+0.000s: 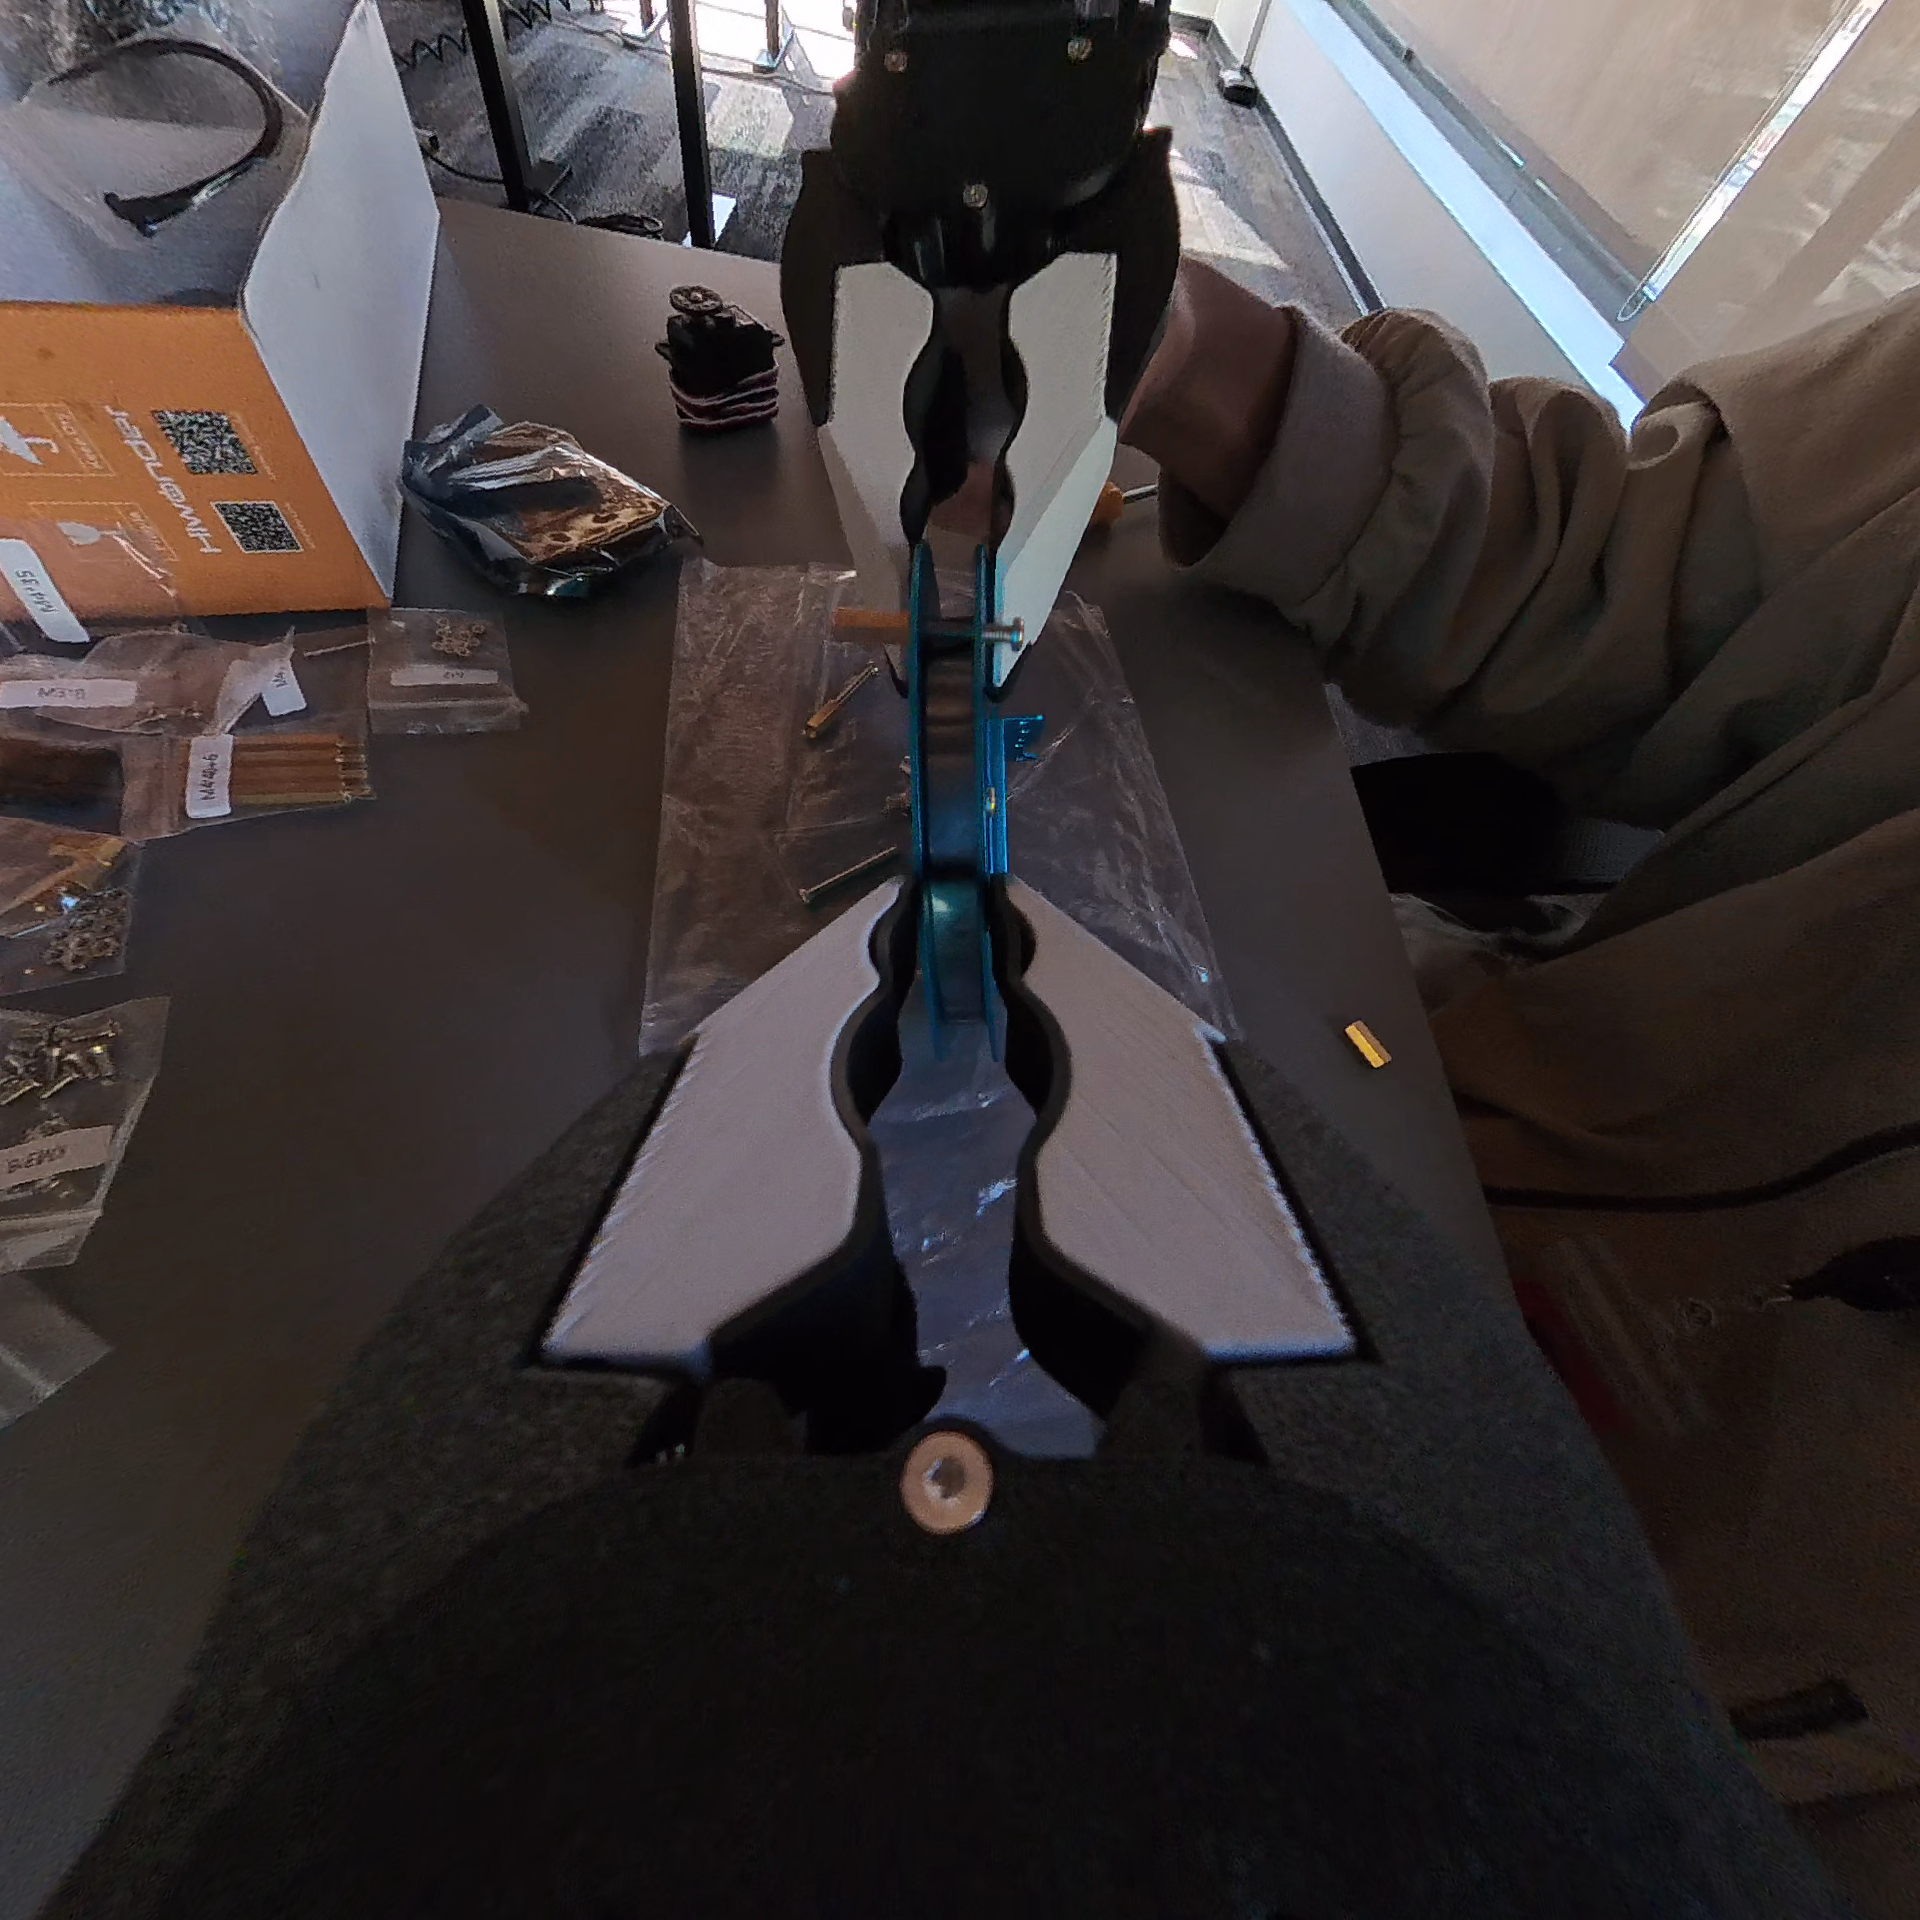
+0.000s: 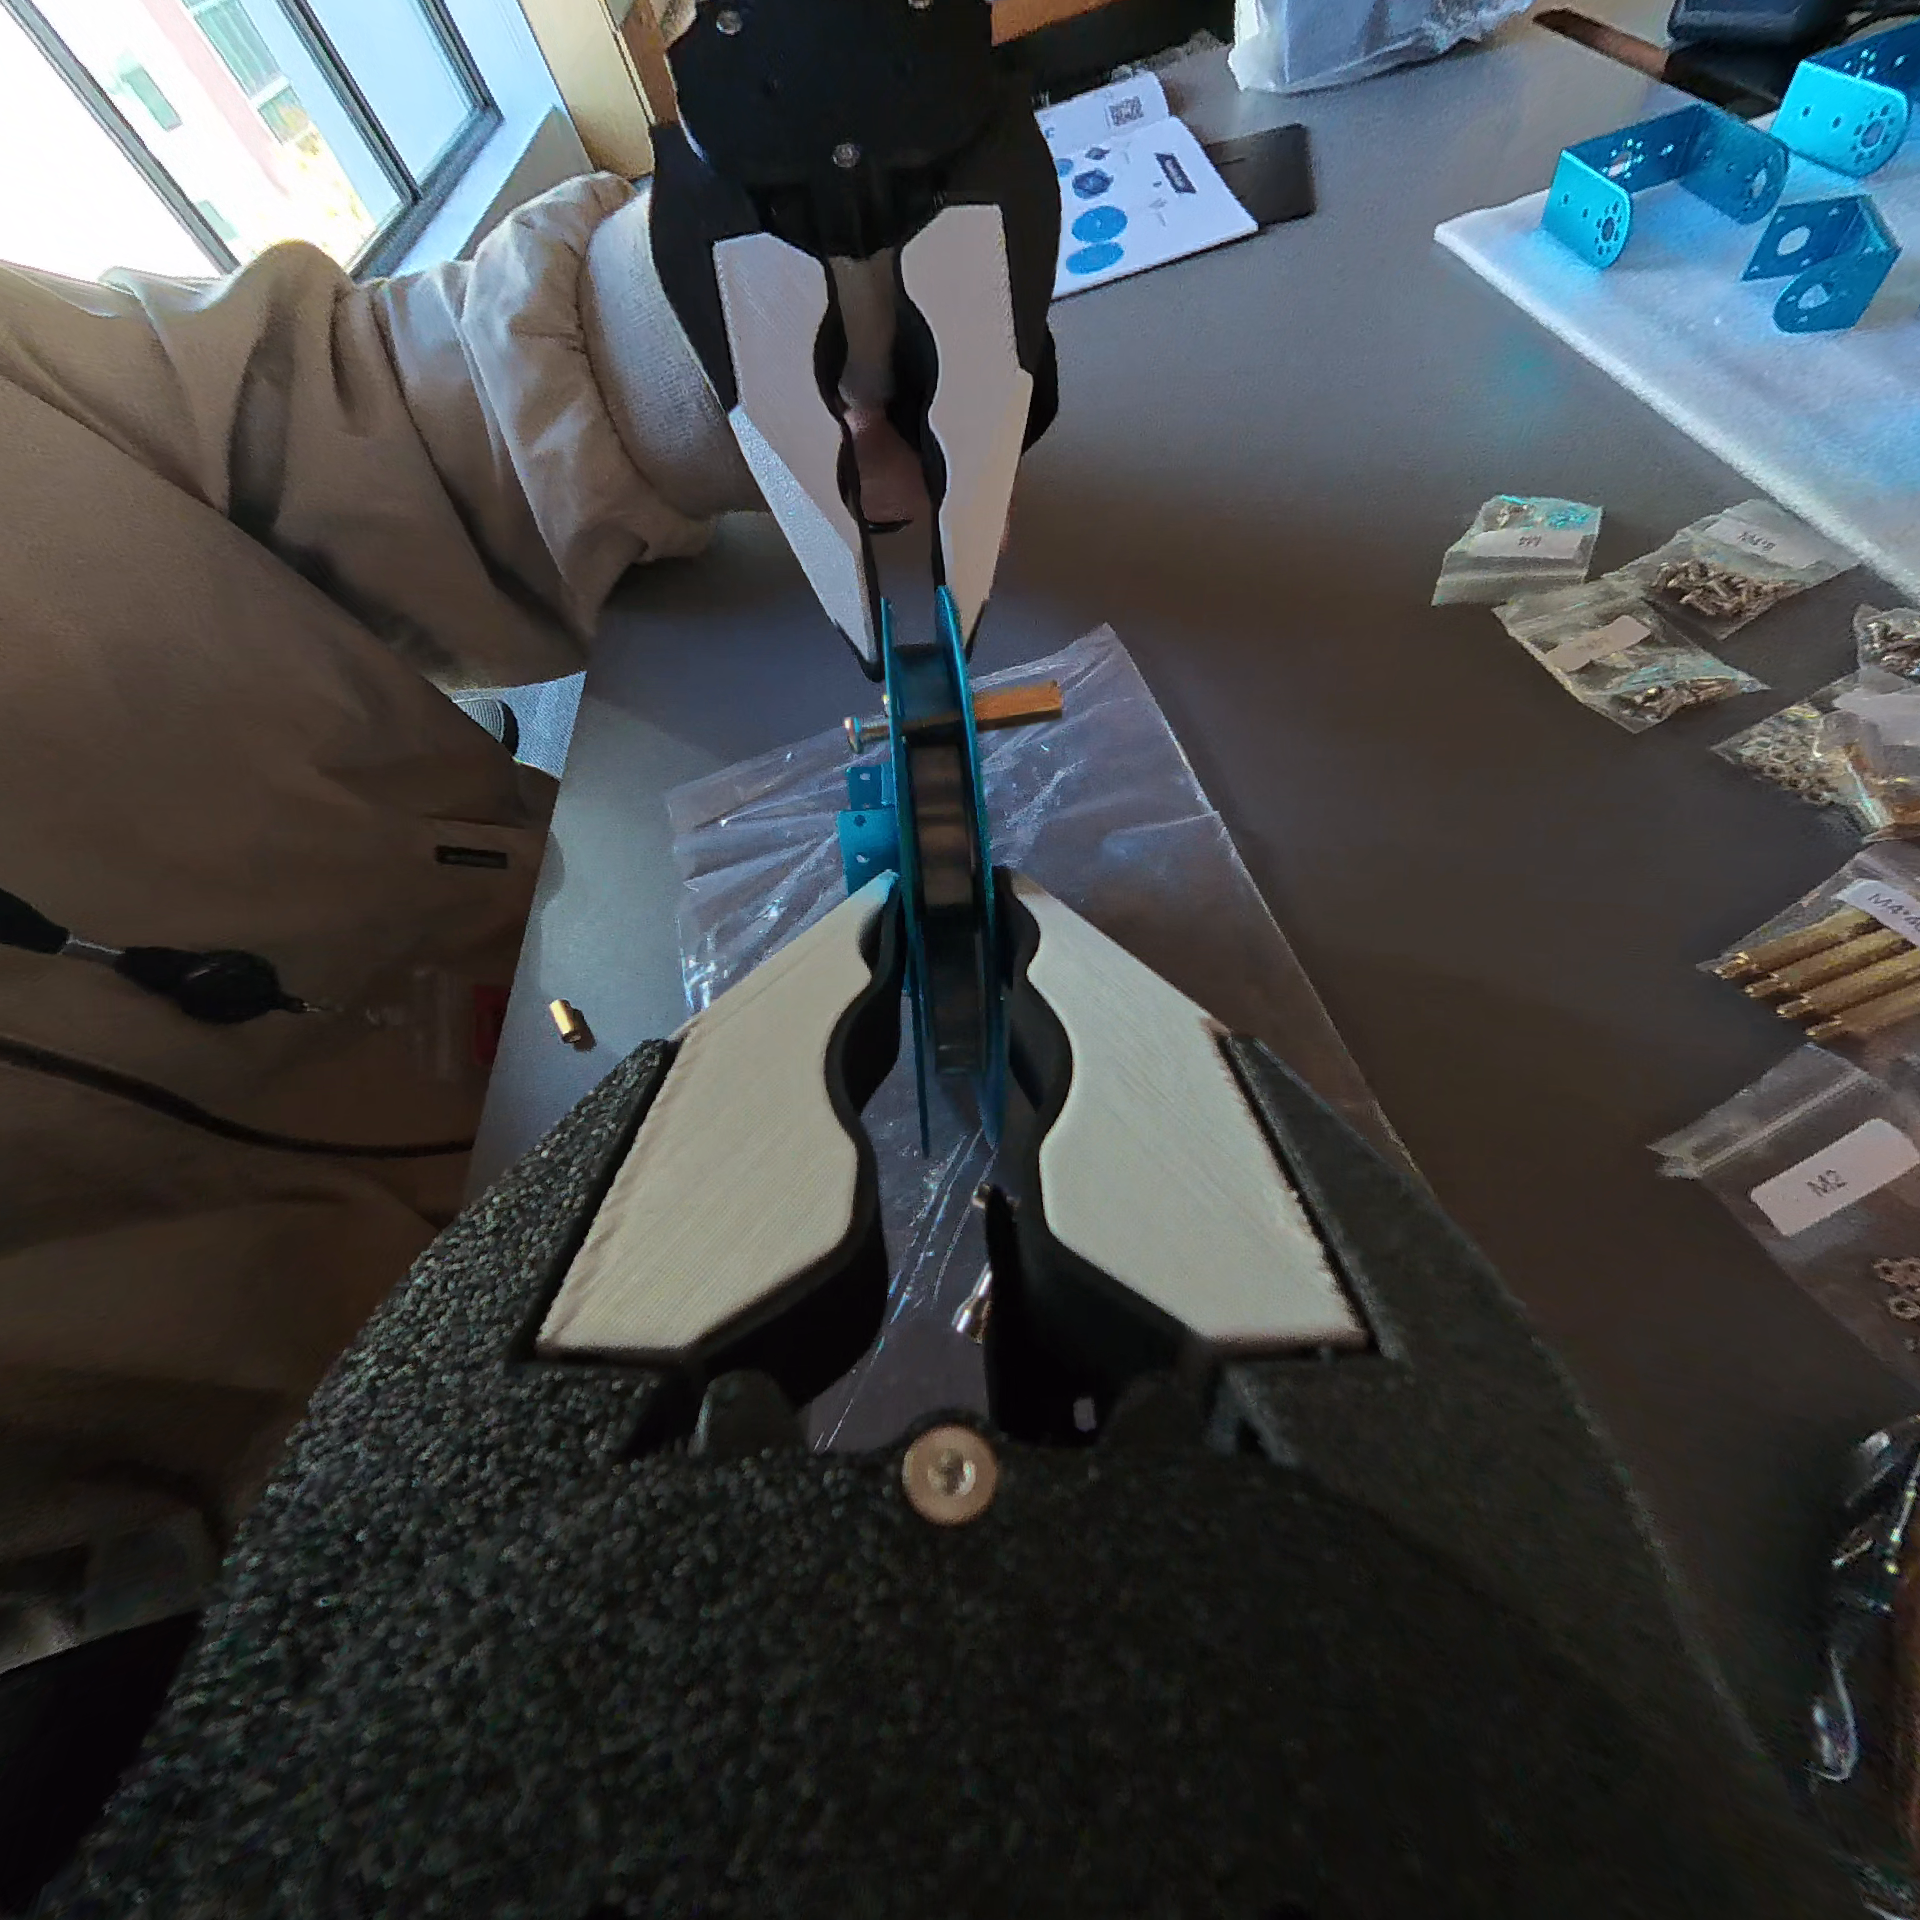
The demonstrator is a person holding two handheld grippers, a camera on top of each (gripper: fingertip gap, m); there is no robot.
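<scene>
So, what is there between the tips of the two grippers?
The blue disc assembly spans it: the left gripper clamps its near edge, the right gripper its far edge. A screw and brass standoff cross it. Both wrist views show this.

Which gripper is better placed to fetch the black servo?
Probably right: the right gripper grips the blue part close beside the black servo; the left gripper grips its other end, farther away.

An office-like assembly workspace. Labelled clear bags of screws (image 2: 1621, 665) centre right, blue metal brackets (image 2: 1662, 177) upper right, patterned carpet (image 1: 613, 94) upper left.
</scene>
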